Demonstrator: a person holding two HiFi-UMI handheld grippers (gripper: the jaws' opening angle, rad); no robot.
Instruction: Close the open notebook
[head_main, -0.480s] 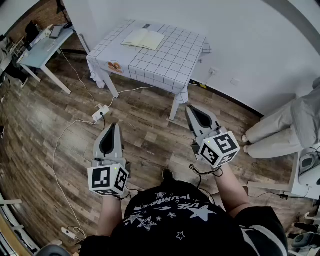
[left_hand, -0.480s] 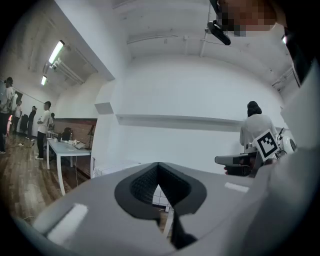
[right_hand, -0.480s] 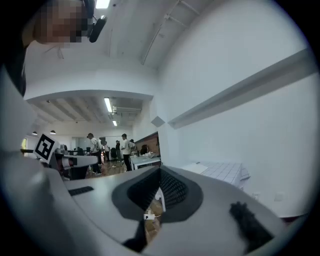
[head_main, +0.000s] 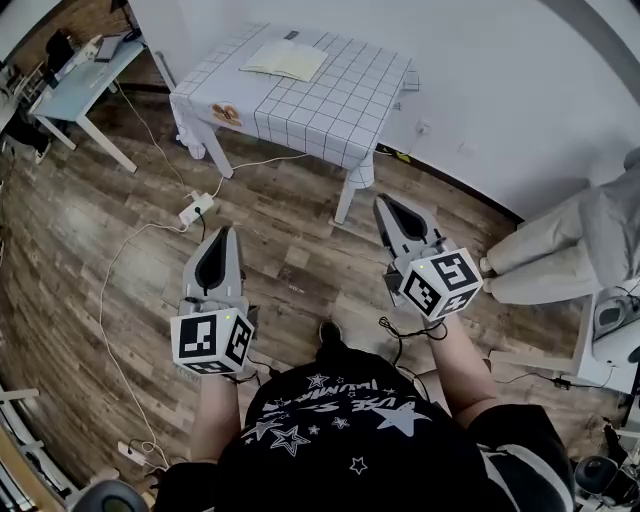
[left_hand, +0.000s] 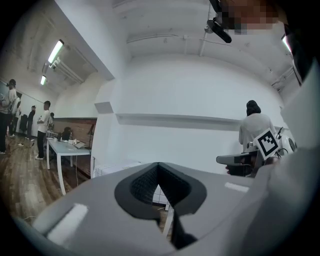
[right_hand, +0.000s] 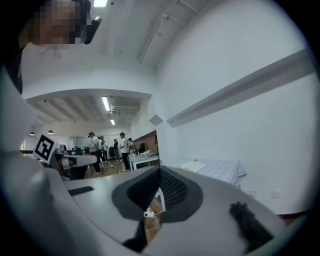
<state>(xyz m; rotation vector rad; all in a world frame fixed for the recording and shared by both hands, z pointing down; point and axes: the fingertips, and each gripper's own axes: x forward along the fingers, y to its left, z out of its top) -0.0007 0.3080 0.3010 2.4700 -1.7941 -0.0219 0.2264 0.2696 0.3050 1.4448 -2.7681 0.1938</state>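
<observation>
The open notebook (head_main: 285, 60) lies flat, pages up, on a table with a white checked cloth (head_main: 340, 110) by the far wall. In the right gripper view the notebook (right_hand: 193, 165) shows as a pale slab on that table (right_hand: 225, 171). My left gripper (head_main: 223, 233) and right gripper (head_main: 384, 201) hang over the wooden floor well short of the table, pointing level towards it. Both are shut with nothing between the jaws, as the left gripper (left_hand: 158, 165) and right gripper (right_hand: 160, 170) views also show.
A power strip (head_main: 195, 208) and cables lie on the floor between me and the table. A light blue desk (head_main: 75, 85) stands at the far left. A seated person's legs (head_main: 560, 255) are at the right. Several people stand far off in the room.
The whole scene, grippers included, has slid slightly up the head view. Both grippers stay shut and keep the same spacing.
</observation>
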